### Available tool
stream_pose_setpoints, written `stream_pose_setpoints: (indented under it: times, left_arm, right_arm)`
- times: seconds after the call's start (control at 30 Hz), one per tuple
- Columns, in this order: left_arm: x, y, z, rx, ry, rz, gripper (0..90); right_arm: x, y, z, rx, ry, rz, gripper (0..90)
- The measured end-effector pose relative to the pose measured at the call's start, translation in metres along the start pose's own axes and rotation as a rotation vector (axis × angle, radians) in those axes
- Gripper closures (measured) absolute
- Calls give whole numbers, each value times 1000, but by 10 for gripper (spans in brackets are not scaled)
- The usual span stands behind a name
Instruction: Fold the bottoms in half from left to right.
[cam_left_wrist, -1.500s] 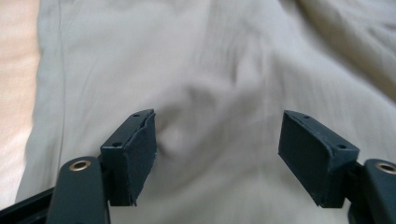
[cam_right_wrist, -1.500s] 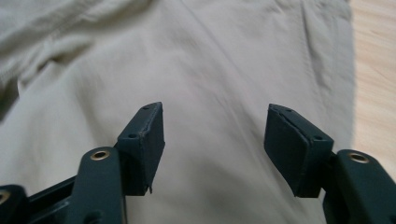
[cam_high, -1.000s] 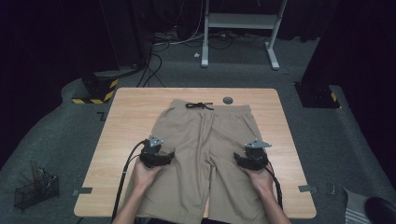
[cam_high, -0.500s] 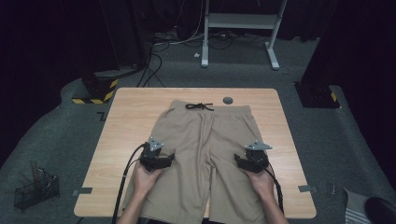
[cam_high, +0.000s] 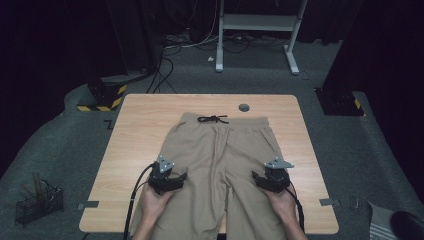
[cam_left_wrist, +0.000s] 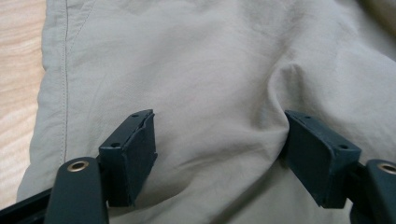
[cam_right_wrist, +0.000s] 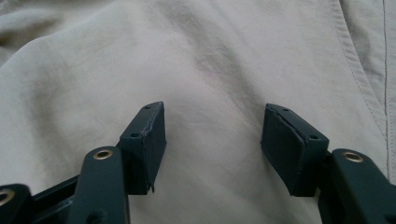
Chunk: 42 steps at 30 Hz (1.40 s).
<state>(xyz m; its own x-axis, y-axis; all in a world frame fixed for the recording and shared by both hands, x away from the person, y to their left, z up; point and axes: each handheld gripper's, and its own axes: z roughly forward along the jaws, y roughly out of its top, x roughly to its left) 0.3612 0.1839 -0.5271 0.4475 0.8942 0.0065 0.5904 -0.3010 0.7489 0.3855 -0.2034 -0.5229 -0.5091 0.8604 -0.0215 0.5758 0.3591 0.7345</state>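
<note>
A pair of beige shorts (cam_high: 222, 160) lies flat on the wooden table (cam_high: 145, 125), with the waistband and its black drawstring (cam_high: 212, 119) at the far end. My left gripper (cam_high: 178, 179) rests on the left leg with its jaws open and flat cloth (cam_left_wrist: 210, 84) between them. A small ridge of fabric rises against the right-hand pad (cam_left_wrist: 310, 154). My right gripper (cam_high: 260, 181) sits on the right leg, open too, over smooth cloth (cam_right_wrist: 210, 70) near a side seam (cam_right_wrist: 359, 70). Neither gripper pinches the fabric.
A small grey disc (cam_high: 244, 107) is set in the table beyond the waistband. A wire basket (cam_high: 37, 202) stands on the floor at the left. Yellow-and-black striped blocks (cam_high: 102, 97) and a white frame (cam_high: 255, 30) stand beyond the table.
My left gripper has slid a little toward the table's near edge over the shorts' left leg. The right gripper has hardly moved. Both stay open.
</note>
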Motion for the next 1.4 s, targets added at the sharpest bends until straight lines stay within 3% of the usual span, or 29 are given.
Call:
stream_pose_setpoints:
  times: [0.23,0.37,0.4,0.6,0.73,0.77,0.83,0.9,1.03,1.13,1.3,1.4]
  left_arm:
    - [-9,-11,-12,-5,-33,-3,261]
    - [0,-7,-13,-1,-123,-56,269]
    - [3,-4,-13,-2,-127,-57,265]
    - [10,26,-10,-30,-108,-35,259]
    - [16,38,1,-34,-94,-56,272]
    - [19,44,10,-25,-85,-68,273]
    - [20,47,14,-18,-70,-61,278]
    - [19,51,25,7,-29,-25,278]
    - [21,51,33,5,-17,-26,286]
    - [21,45,42,46,7,-14,281]
    - [18,36,39,-1,20,-5,280]
    - [14,33,37,-5,16,-4,280]
  right_arm:
    - [4,-10,-11,0,20,-12,400]
    - [1,-10,-12,-1,29,-12,412]
    - [0,-9,-12,-3,34,1,411]
    - [-8,11,-13,-52,48,46,415]
    - [-13,21,-5,-52,28,48,421]
    - [-16,26,2,-48,20,59,424]
    - [-16,27,4,-47,14,58,425]
    - [-19,28,13,-42,-3,75,431]
    - [-19,27,22,-17,-21,79,431]
    - [-16,24,26,-2,-36,57,431]
    - [-15,24,26,2,-40,39,424]
    - [-14,23,25,0,-37,35,423]
